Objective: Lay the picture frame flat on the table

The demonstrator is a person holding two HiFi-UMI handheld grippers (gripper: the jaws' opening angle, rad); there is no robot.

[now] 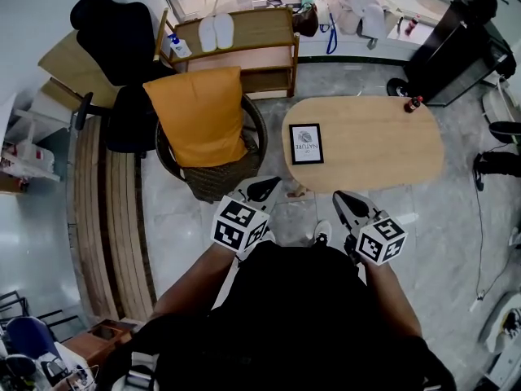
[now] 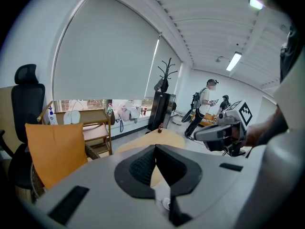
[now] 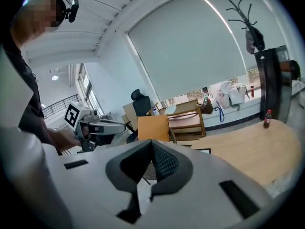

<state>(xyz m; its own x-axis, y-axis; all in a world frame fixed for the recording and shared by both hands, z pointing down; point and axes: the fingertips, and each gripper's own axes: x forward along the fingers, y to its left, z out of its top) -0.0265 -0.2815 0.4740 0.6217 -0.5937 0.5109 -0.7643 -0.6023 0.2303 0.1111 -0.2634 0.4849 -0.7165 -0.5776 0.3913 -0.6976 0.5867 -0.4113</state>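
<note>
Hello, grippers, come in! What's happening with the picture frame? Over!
Left gripper shut, empty; right gripper shut, empty; both close to the body. Picture frame looks flat on the table. Nothing blocking; small bottle stands well apart.
</note>
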